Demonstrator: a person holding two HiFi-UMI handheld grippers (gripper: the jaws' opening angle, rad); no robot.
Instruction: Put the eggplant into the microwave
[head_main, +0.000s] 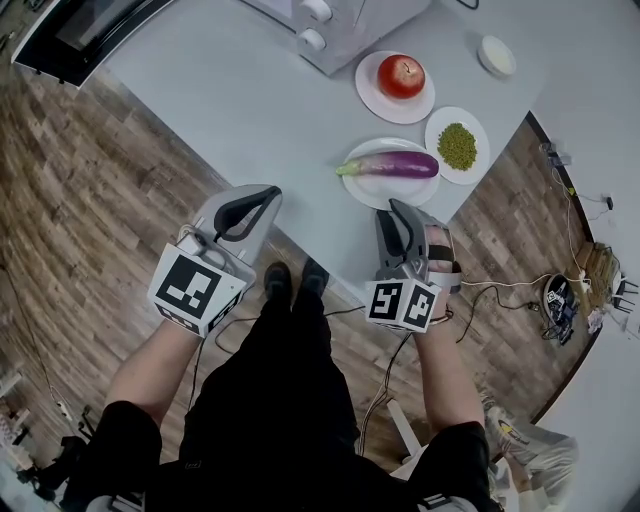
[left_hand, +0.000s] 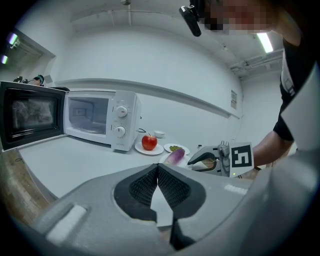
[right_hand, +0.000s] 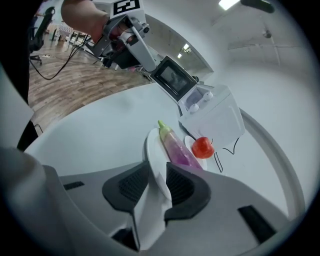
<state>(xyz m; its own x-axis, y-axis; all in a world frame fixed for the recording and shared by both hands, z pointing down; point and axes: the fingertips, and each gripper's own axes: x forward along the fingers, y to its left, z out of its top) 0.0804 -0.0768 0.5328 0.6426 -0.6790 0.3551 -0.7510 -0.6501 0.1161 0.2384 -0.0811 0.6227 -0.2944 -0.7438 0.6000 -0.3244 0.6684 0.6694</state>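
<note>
One eggplant (head_main: 390, 164), purple with a green stem end, lying flat along a white plate (head_main: 380, 195) near the front edge of the table (head_main: 220, 90). Not in the microwave (left_hand: 100, 117) yet, well apart from it.

Three plates in all. Behind the eggplant's one, a second plate (head_main: 375, 100) with one red apple (head_main: 401, 76). Just beside it, a third plate (head_main: 437, 128) with one heap of green peas (head_main: 457, 145). Also one small white bowl (head_main: 497, 55) further back. One microwave, white, with two round knobs (left_hand: 120, 131) and its door (left_hand: 30, 120) swung wide open to the side.

Two tongs. Right gripper (right_hand: 159, 174) turned on its side at the near rim of the white plate, jaws only a crack apart. Rim sitting right in that crack and touching both pads (right_hand: 132, 185), going by the right gripper view. So pinching the plate, not the eggplant itself. Left gripper (left_hand: 158, 169) held at the table's front edge, well away from the plates. Jaws closed tip to tip, nothing between them, touching nothing.
</note>
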